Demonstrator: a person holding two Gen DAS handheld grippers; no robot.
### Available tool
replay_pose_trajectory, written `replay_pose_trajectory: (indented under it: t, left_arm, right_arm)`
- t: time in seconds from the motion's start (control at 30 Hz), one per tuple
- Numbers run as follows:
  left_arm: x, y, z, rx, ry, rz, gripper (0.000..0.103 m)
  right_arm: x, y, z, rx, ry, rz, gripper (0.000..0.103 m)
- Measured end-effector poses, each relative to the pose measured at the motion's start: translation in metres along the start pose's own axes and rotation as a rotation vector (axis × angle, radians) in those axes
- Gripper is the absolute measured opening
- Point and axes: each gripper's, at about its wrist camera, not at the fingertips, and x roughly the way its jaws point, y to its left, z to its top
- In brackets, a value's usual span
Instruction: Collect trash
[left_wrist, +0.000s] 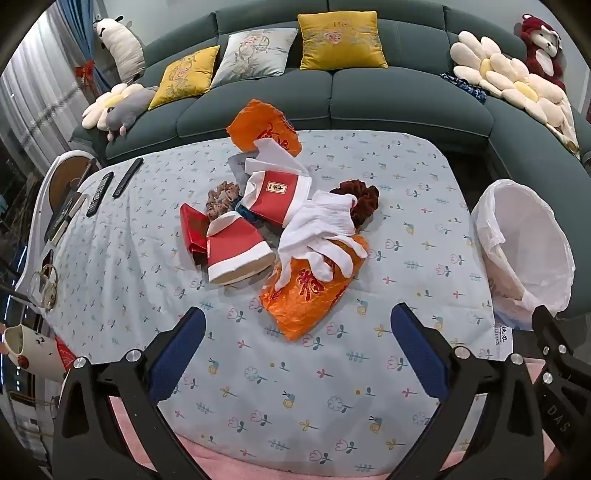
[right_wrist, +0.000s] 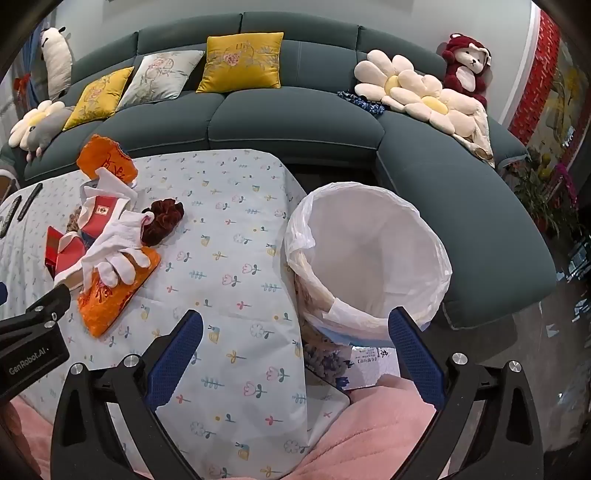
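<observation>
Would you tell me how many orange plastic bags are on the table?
2. The near orange bag lies under the white glove; the far orange bag sits by the sofa-side table edge. Others may hide under the pile.

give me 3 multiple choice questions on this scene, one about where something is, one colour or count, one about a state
1. Where is the lined trash bin?
A. on the sofa
B. beside the table's right edge
C. in the middle of the table

2. How many yellow cushions lean on the sofa?
A. two
B. four
C. none

3. How is the left gripper?
A. shut on the white glove
B. shut on an orange bag
C. open, holding nothing

Answers:
1 B, the bin stands just off the tablecloth edge, in front of the sofa.
2 A, one yellow cushion at the centre, another to its left.
3 C, its fingers are spread over bare cloth; the white glove lies on the orange bag ahead.
</observation>
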Motion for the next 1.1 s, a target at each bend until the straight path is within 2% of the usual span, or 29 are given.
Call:
replay_pose_trajectory:
  t: [0.73, 1.1]
  left_arm:
    - [0.0026, -0.0020, 0.0040, -0.007, 0.010, 0.002, 0.096]
    - [-0.0006, -0.0008, -0.0010, -0.034, 0.033, 0.045, 0.096]
  right_arm:
    - [0.0047, -0.0022, 0.0043, -0.007, 0.000, -0.009, 0.096]
    - [-0.0052, 0.0037, 0.0049, -0.040, -0.009, -0.004, 0.096]
